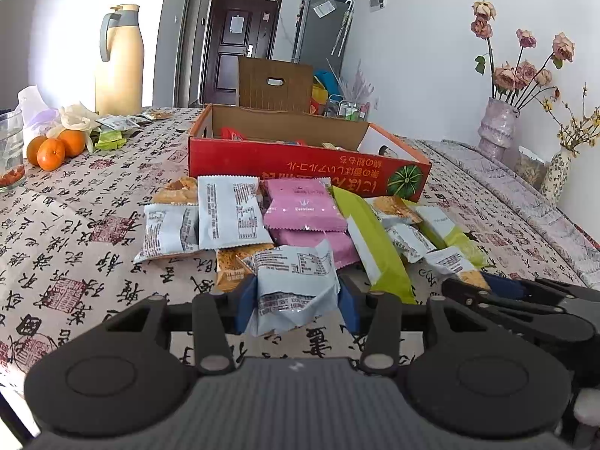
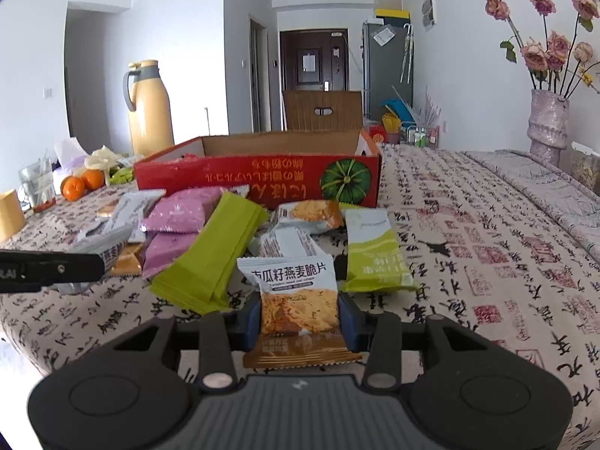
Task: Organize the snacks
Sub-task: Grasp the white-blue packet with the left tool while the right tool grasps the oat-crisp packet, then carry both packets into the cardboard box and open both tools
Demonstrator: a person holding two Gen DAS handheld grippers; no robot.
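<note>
You've got 2 packets pinched now, the left gripper [image 1: 298,300] clamped on a pale blue snack packet [image 1: 296,281] and the right gripper [image 2: 300,322] on an oat crisp packet [image 2: 296,300], both near the pile, ready for the red box [image 2: 262,180] beyond.

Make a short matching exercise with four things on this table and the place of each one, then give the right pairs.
Things:
1. pale blue snack packet with its printed back showing
2. white and orange oat crisp packet
3. red cardboard box
4. orange tangerines

Places:
A. behind the snack pile, open at the top
B. between the right gripper's pads
C. beside the glass, far left
D. between the left gripper's pads

Pairs: 1-D, 2-B, 3-A, 4-C
</note>
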